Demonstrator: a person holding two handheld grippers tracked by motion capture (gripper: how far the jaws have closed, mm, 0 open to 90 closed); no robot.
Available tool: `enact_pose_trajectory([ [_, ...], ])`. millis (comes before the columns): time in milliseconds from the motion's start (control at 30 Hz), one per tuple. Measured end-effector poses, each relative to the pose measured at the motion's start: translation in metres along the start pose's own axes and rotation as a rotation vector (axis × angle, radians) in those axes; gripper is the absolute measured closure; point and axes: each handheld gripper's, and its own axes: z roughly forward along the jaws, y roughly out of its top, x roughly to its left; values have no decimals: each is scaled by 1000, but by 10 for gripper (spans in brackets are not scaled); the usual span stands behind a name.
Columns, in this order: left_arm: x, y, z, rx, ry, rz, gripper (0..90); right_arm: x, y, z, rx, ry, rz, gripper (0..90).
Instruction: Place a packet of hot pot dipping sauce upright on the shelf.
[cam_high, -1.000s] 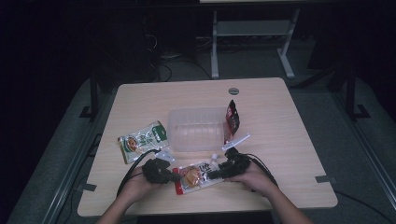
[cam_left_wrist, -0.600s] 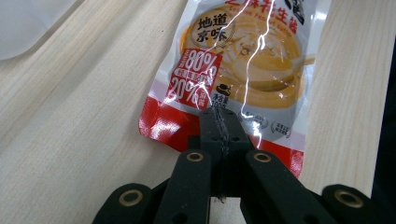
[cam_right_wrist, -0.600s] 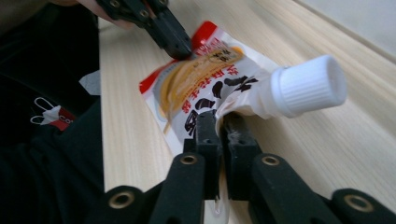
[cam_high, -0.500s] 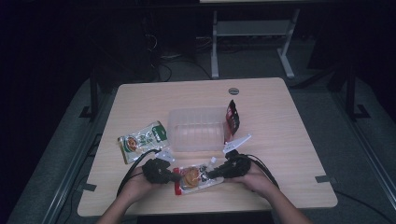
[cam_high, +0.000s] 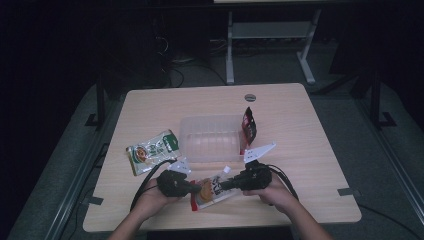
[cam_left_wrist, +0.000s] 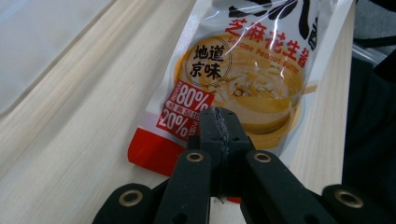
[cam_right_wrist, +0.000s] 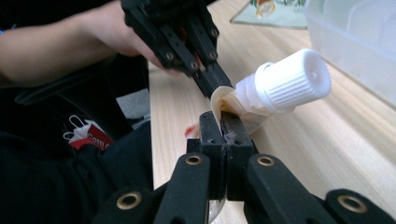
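Dark floor and shelving surround a pale wooden table (cam_high: 310, 150), and near its front edge a spouted sauce pouch (cam_high: 212, 189) hangs stretched between two hand-held grippers. It is a sesame peanut butter pouch with a red bottom corner and a white screw cap (cam_right_wrist: 285, 81).

In the left gripper view, the left gripper (cam_left_wrist: 219, 122) has its jaws clenched on the pouch's lower edge, pinching the film just above the red strip. In its own view, the right gripper (cam_right_wrist: 223, 122) has just been closing and now pinches the top of the pouch, right beside the base of the cap. So both ends are held, and the pouch appears to sit slightly above the wood, though I cannot tell whether its belly touches the table.

A clear plastic box (cam_high: 210, 142) stands just beyond the pouch, with a dark red packet (cam_high: 248, 125) leaning at its right end and a green packet (cam_high: 152, 150) lying flat to its left. The likely step is carrying the pouch into the box.

To do it well, both hands should rise together and keep the same spacing, so the film stays neither torn taut nor sagging. Lifting should clear the near wall of the box before moving forward. The grip by the cap is on thin film, so a slow, level carry lowers the risk of slipping.
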Motion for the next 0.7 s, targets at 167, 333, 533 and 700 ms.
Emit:
enact_pose_trajectory([
  [167,-5,5,1,-28,-16,15,898,6,4,-6,-37,0,-15,890],
  [333,-10,10,3,-62,-19,32,897,11,9,-11,-74,6,-30,892],
  [533,-17,15,8,-92,-61,42,897,14,13,-15,-115,21,-41,894],
  [700,-21,18,7,-100,-71,63,827,19,17,-19,-121,5,-72,895],
])
